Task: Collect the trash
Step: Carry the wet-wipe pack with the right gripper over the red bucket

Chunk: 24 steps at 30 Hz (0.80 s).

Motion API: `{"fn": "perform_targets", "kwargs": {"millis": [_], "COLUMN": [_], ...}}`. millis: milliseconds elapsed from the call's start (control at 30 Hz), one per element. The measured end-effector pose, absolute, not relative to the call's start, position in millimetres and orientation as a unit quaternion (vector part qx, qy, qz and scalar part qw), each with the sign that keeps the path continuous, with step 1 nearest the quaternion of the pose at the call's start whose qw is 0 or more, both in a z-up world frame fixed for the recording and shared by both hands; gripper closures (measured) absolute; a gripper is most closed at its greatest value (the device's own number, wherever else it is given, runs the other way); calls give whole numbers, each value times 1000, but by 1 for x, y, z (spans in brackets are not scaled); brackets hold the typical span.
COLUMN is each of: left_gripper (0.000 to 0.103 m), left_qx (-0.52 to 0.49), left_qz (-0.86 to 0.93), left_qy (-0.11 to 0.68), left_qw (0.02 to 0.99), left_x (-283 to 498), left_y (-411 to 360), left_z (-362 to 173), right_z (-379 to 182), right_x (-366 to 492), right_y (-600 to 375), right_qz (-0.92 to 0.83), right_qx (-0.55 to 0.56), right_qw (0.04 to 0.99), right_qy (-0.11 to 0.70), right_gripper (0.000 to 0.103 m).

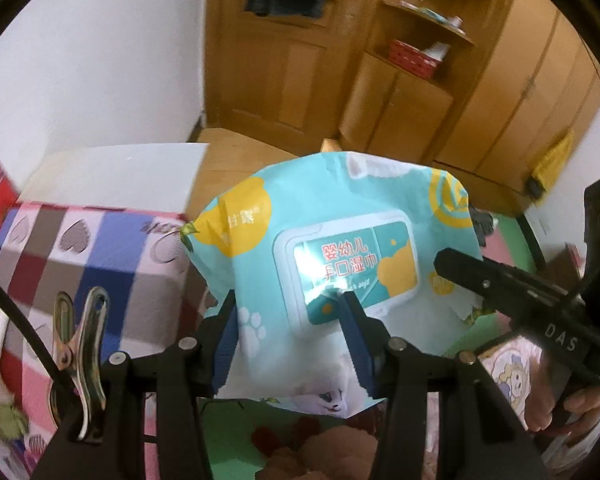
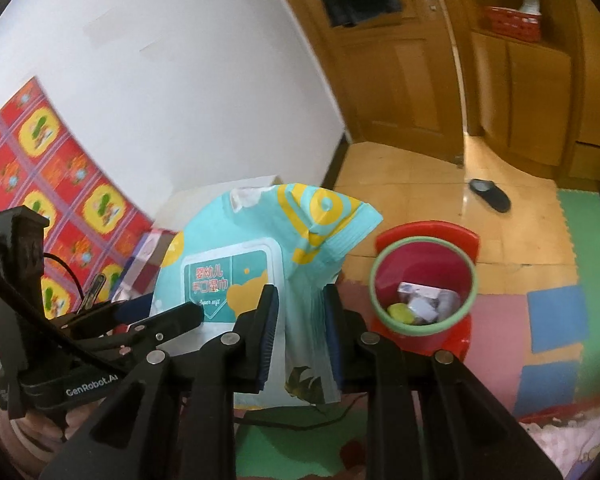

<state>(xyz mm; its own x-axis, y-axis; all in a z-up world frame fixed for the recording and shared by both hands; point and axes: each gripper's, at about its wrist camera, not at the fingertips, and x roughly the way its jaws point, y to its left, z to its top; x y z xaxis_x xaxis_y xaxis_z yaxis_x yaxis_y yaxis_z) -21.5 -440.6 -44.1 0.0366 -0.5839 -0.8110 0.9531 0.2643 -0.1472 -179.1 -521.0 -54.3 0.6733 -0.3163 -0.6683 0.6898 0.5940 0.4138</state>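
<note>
A teal and yellow wet wipes pack (image 1: 340,216) hangs in the air, held from two sides. My left gripper (image 1: 290,328) is shut on its lower white part, blue pads on either side. In the right wrist view my right gripper (image 2: 300,320) is shut on the folded right edge of the pack (image 2: 228,280). The right gripper's black fingers (image 1: 480,276) reach in from the right; the left gripper's finger (image 2: 172,316) shows at the left. A red trash bin (image 2: 470,280) with a green rim stands on the floor just right of the pack, with several bits of trash inside.
A checked box with heart patterns (image 1: 80,264) and a white box (image 1: 112,176) lie left of the pack. Coloured foam mats (image 2: 552,320) cover the floor. A black slipper (image 2: 490,194) lies on the tiles. Wooden cabinets (image 1: 420,120) stand behind. A hand (image 1: 572,408) grips the right tool.
</note>
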Motion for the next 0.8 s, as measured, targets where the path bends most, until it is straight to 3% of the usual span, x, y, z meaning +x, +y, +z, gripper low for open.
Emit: {"fn": "perform_targets", "kwargs": {"millis": [800], "left_gripper": [51], "left_qx": [280], "left_qz": [-567], "left_qy": [437], "left_qw": [640], "left_x": [-71], "left_y": [-565], "left_z": [-122], "right_z": [-146], "right_x": [-224], "right_y": [-643], "right_qz": [-309], "right_qx": [401], "right_qw": [802], "right_qy": [316], "right_gripper": [76]}}
